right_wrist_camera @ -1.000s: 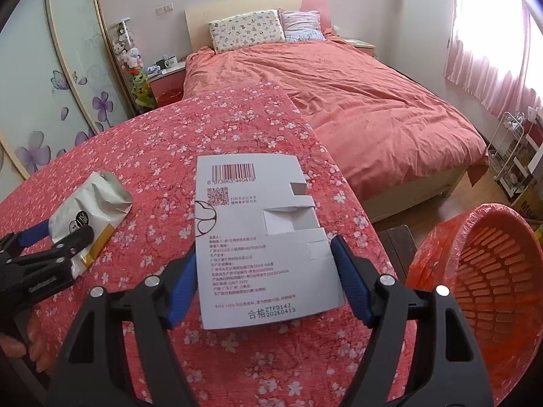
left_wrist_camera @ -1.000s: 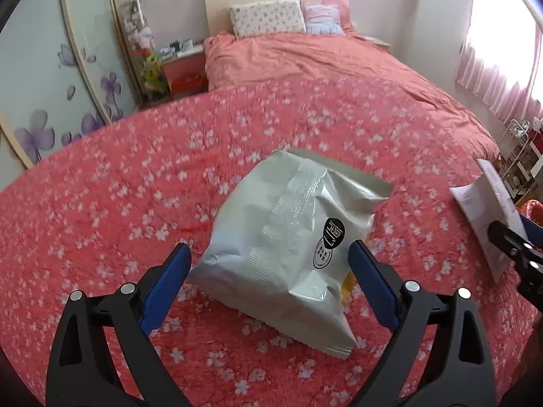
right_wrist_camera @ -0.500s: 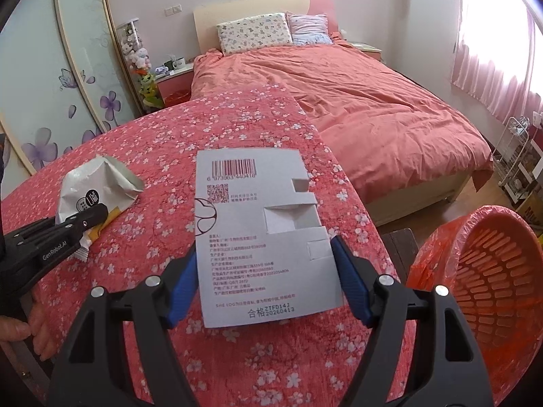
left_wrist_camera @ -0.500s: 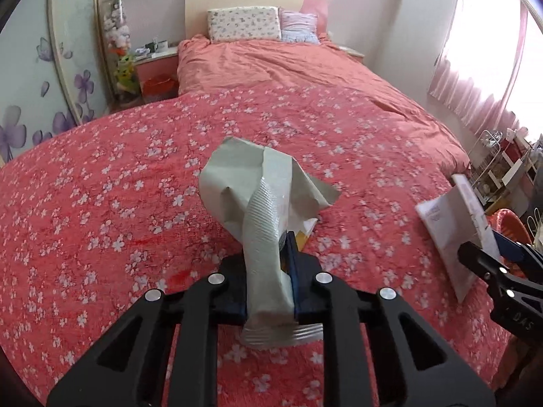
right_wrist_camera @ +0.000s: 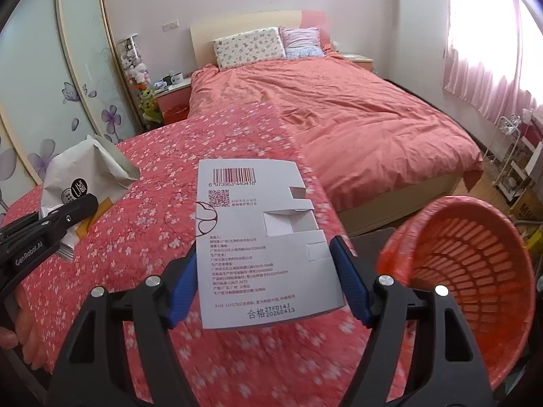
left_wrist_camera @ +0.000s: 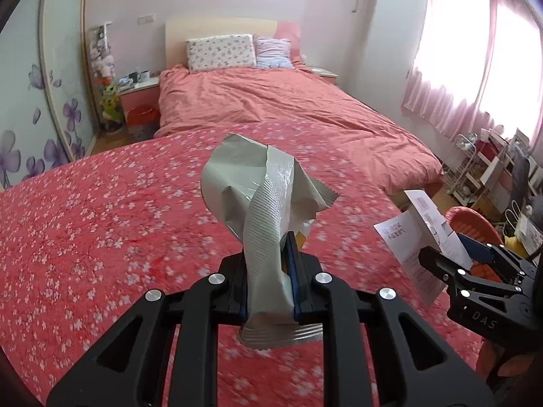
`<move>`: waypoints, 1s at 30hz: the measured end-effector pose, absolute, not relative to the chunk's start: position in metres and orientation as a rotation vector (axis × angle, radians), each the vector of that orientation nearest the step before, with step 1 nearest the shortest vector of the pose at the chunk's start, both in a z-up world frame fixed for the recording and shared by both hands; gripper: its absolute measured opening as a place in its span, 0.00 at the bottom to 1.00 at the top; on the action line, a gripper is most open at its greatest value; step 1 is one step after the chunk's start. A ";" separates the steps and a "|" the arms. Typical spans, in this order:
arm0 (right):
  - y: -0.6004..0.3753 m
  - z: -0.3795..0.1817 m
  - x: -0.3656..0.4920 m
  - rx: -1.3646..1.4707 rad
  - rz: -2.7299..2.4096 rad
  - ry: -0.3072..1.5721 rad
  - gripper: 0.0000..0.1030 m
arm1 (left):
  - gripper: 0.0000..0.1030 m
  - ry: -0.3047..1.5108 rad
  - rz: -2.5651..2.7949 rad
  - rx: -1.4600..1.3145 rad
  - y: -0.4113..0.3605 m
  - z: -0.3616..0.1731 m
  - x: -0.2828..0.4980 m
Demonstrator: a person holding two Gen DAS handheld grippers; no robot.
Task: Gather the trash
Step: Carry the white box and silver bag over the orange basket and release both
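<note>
A crumpled silver snack bag (left_wrist_camera: 258, 190) hangs clear of the red floral cloth (left_wrist_camera: 101, 237), with my left gripper (left_wrist_camera: 268, 264) shut on its lower end. The right wrist view shows the same bag (right_wrist_camera: 78, 176) at the left, in the left gripper (right_wrist_camera: 68, 213). My right gripper (right_wrist_camera: 268, 264) is shut on a flattened white box (right_wrist_camera: 258, 224) with a barcode, its blue pads pressing on both side edges. In the left wrist view the box (left_wrist_camera: 414, 237) is lifted at the right, held by the right gripper (left_wrist_camera: 448, 257). An orange slotted basket (right_wrist_camera: 468, 271) stands just right of the box.
A bed with a salmon duvet (left_wrist_camera: 271, 108) lies beyond the cloth-covered surface. A wire rack with clutter (left_wrist_camera: 465, 162) stands by the window at the right. A nightstand (right_wrist_camera: 173, 98) and sliding doors with purple flowers are at the left. A person's hand (right_wrist_camera: 20, 322) shows at the lower left.
My left gripper closed on the silver bag, crumpling it, and lifted it off the cloth. The right gripper, still holding the white box, rose and shifted toward the basket.
</note>
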State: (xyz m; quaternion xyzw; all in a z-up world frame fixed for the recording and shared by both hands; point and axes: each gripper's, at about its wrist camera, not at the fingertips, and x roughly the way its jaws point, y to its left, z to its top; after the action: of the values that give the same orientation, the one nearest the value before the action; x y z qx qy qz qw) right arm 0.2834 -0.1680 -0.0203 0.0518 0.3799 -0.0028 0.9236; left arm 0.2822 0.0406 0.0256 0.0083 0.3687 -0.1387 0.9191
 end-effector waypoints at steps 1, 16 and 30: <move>-0.172 -0.017 0.277 0.104 -0.015 0.774 0.69 | 0.18 0.754 -0.294 0.021 0.035 0.027 0.278; -0.252 0.006 0.194 0.134 -0.170 0.701 0.69 | 0.18 0.726 -0.455 0.038 -0.028 0.039 0.237; -0.335 -0.006 0.146 0.210 -0.332 0.671 0.69 | 0.18 0.740 -0.622 0.057 -0.108 0.028 0.208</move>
State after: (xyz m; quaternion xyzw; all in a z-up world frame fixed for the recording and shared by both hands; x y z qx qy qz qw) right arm 0.1462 -0.3347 -0.0063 0.1025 0.3271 -0.1617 0.9254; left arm 0.2081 -0.1076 0.0278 0.0272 0.3557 -0.2990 0.8850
